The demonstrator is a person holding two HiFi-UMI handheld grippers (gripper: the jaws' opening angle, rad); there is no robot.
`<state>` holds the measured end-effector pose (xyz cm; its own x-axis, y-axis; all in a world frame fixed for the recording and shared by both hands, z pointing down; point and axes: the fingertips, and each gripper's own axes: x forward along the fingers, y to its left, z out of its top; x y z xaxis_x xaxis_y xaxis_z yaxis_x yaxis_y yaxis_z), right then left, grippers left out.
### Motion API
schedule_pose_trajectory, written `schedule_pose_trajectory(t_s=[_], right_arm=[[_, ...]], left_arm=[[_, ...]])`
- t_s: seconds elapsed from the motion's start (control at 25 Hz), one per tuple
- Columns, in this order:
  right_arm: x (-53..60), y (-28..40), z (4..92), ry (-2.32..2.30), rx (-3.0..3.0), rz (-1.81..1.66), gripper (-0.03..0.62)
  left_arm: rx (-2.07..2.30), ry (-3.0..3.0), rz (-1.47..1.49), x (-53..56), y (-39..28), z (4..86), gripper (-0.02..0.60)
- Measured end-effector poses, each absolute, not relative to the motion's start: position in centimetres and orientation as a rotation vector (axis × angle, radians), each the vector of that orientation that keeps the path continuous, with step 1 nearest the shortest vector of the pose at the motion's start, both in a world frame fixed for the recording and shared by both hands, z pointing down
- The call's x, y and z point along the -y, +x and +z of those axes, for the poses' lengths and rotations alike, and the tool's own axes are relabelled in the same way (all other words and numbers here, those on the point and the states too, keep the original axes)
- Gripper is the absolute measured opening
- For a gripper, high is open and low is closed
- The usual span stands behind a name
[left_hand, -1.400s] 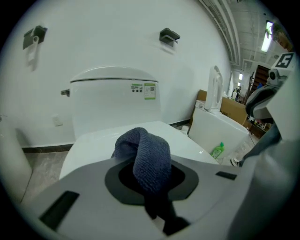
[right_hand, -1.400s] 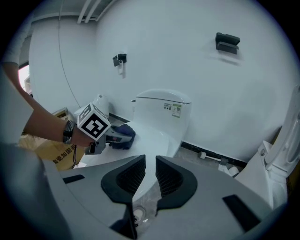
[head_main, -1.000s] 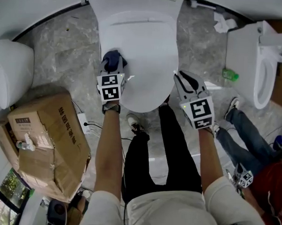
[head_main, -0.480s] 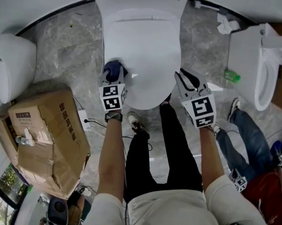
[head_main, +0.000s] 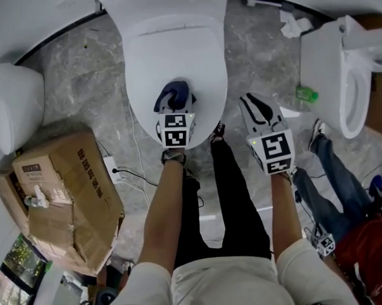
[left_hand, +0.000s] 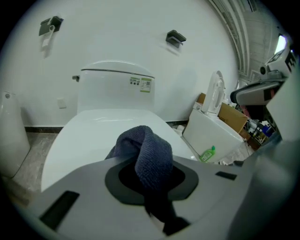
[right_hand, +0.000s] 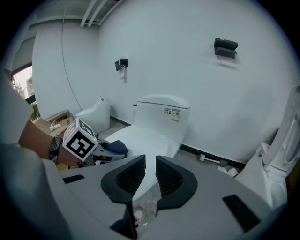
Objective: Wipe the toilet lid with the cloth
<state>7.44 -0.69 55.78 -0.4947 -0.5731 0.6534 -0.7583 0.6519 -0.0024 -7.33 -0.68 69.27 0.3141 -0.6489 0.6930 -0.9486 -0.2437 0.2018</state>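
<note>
The left tool [head_main: 175,111] has slid from the left edge of the white glossy toilet lid [head_main: 176,47] to its front middle. It is clamping the dark blue terry cloth [head_main: 173,93] in its jaws and seemingly pressing it down, so fabric rather than plastic is rubbing the surface. The right tool [head_main: 256,107] is hovering beside the lid over the grey marble floor [head_main: 87,74], its jaws a narrow gap apart and empty, likely keeping clear of the wiping path.

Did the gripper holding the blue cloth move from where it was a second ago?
Yes. The left gripper with the cloth slid right, from the left edge of the toilet lid toward its middle.
</note>
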Motion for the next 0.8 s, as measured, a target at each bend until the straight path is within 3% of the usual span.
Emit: schedule_pose_trajectory(t_s=[0.48, 0.8], right_arm=[[-1.6, 14.7, 56.0, 1.149, 2.152, 0.415, 0.084], [-3.8, 12.7, 56.7, 1.124, 2.158, 0.436, 0.084]], left_arm=[[1.144, 2.124, 0.706, -2.6, 5.5, 70.8, 0.054], [1.118, 2.107, 0.72, -7.1, 3.7, 70.9, 0.054]])
